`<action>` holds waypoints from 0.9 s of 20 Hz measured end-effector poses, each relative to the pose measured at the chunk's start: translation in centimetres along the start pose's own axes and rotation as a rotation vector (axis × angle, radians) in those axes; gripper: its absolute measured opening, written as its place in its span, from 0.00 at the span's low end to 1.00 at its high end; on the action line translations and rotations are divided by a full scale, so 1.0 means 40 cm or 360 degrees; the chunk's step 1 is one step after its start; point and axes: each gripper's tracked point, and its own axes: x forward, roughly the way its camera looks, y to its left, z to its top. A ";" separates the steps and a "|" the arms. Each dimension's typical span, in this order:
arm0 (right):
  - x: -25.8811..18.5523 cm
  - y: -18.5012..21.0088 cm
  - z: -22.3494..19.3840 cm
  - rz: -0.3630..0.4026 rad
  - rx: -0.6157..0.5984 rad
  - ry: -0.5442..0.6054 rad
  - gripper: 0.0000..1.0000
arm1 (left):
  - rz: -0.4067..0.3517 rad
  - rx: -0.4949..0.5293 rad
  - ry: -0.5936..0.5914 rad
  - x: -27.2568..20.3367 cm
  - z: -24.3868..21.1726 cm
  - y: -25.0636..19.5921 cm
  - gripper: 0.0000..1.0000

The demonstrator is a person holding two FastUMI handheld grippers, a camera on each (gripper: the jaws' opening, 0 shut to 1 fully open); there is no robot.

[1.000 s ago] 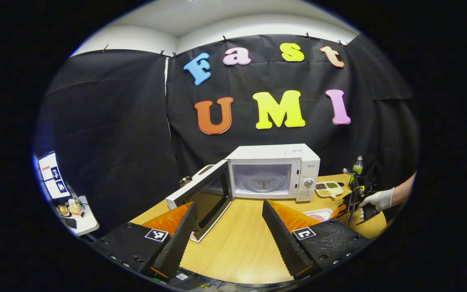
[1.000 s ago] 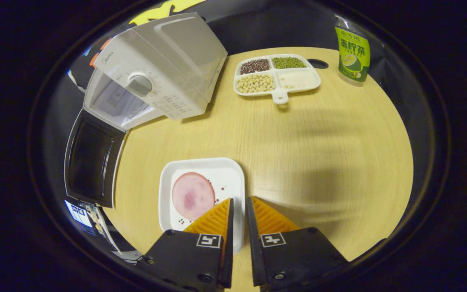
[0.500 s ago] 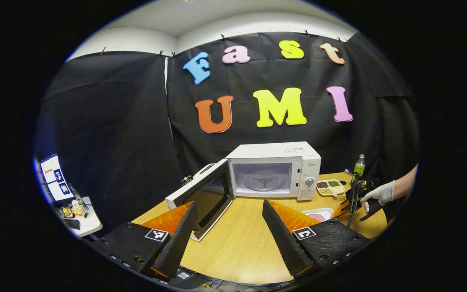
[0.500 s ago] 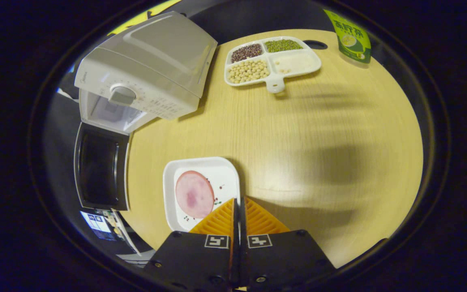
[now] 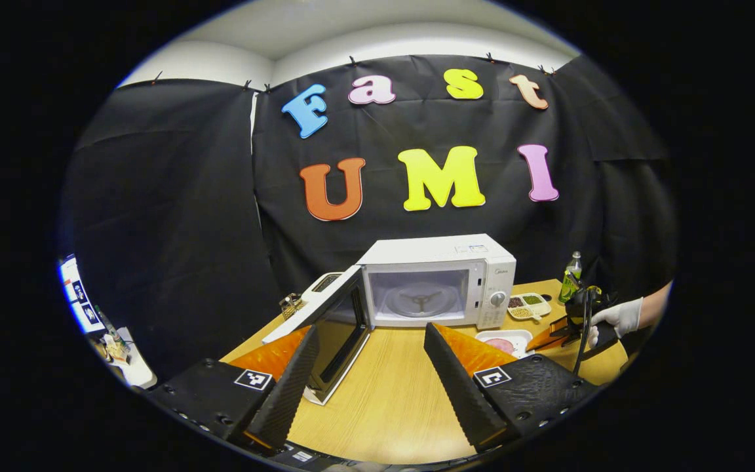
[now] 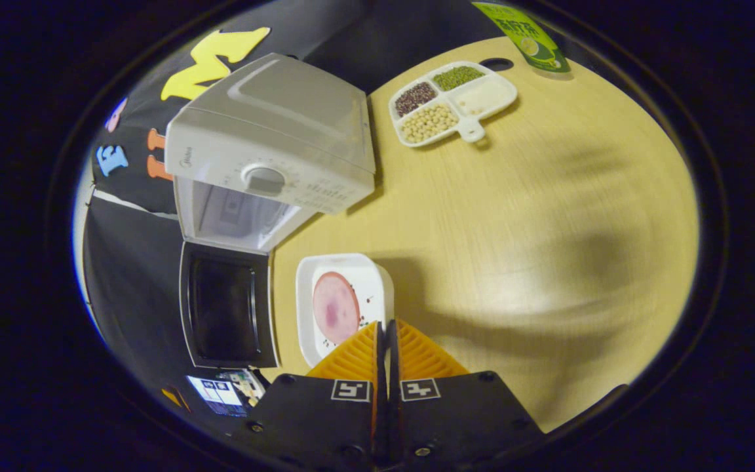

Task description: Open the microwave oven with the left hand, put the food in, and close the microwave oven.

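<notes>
White and wide open, the microwave oven [image 5: 440, 282] stands on a pale wooden table [image 6: 515, 216] with its door [image 5: 325, 321] swung out to one side and the bare glass turntable [image 5: 420, 300] waiting inside. In the right gripper view, the right gripper [image 6: 387, 328] has its jaws drawn together on the near rim of a white square plate [image 6: 343, 305] carrying a round pink slice of meat [image 6: 335, 307]; the plate casts a shadow on the wood beside it, which suggests it is lifted, and it hangs in front of the oven, near the open door. The left gripper [image 5: 371, 341], jaws spread wide apart and holding nothing, hovers low over the table facing the cavity. A gloved hand [image 5: 617, 316] steers the far gripper at the table's right edge. A divided dish of beans and grains [image 6: 453, 101] and a green bottle [image 6: 528, 36] sit behind, well apart from the action.

The plate is pinched at one edge only, so its weight hangs out beyond the grip. A tilt or a jolt on the way in could, on this showing, slide the meat off or lever the rim out from between the fingers. The opening is not much wider than the plate, and a clip against the door or frame could knock it loose.
</notes>
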 end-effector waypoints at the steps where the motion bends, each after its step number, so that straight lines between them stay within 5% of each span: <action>1: 0.007 0.029 0.004 0.0010 0.0001 -0.0057 0.04 | -0.0006 0.0001 0.0009 0.007 -0.002 0.017 0.95; 11: 0.158 0.393 0.026 0.0241 0.0331 -0.0625 0.04 | -0.0159 0.0023 0.0024 0.030 0.057 0.153 0.96; 18: 0.265 0.570 0.044 0.0176 0.0540 -0.0880 0.04 | -0.0119 0.0040 0.0001 0.035 0.046 0.223 0.96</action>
